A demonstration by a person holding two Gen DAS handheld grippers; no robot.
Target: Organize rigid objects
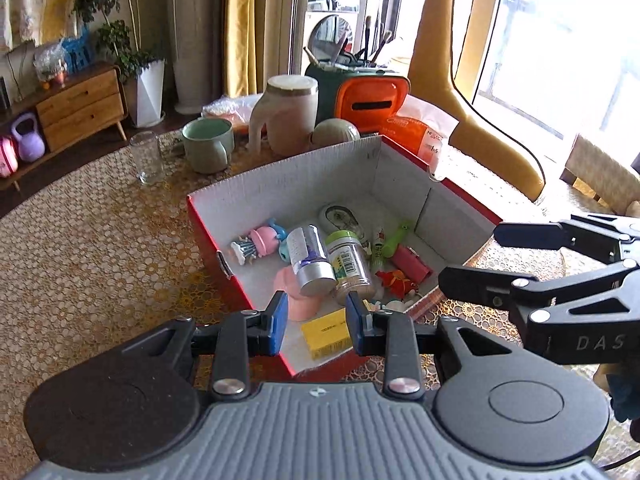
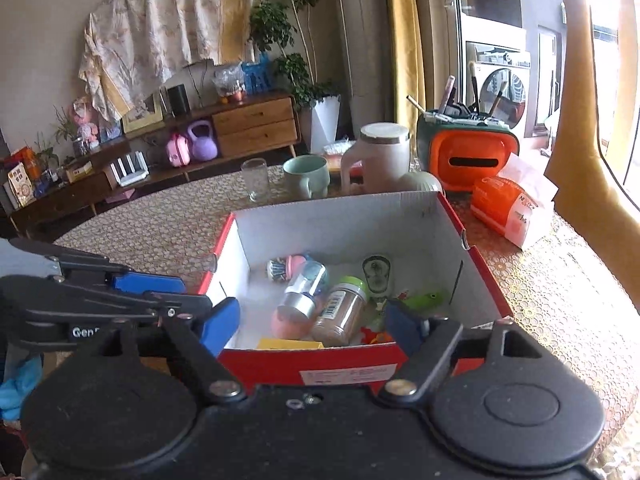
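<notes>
Red cardboard on the outside and white within, the open box (image 1: 280, 184) (image 2: 340, 216) sits on the lace-patterned table (image 1: 100, 240) directly ahead of both pairs of fingers.

The left gripper (image 1: 318, 312) (image 2: 196, 292) has its blue pads drawn close together, with only a narrow gap between them and nothing in it. Just past its fingertips a silver bottle (image 1: 312, 264) (image 2: 300, 292) and a green-lidded jar (image 1: 350, 264) (image 2: 342, 310) lie on their sides, touching one another. A pink lump (image 1: 296, 300) shows between the pads, and a small yellow carton (image 1: 326, 334) (image 2: 288, 345) lies below it at the box's near corner.

The right gripper (image 2: 312, 320) (image 1: 468, 258) is spread wide and empty, hanging over the box's near wall, with the jar and the bottle seen in the gap beyond its fingers. A green toy (image 2: 424, 300) (image 1: 394, 236) lies just beyond its right finger.

Well beyond the fingertips, past the box's far wall, stand a pale green mug (image 1: 208, 144) and a clear glass (image 1: 147, 158).
</notes>
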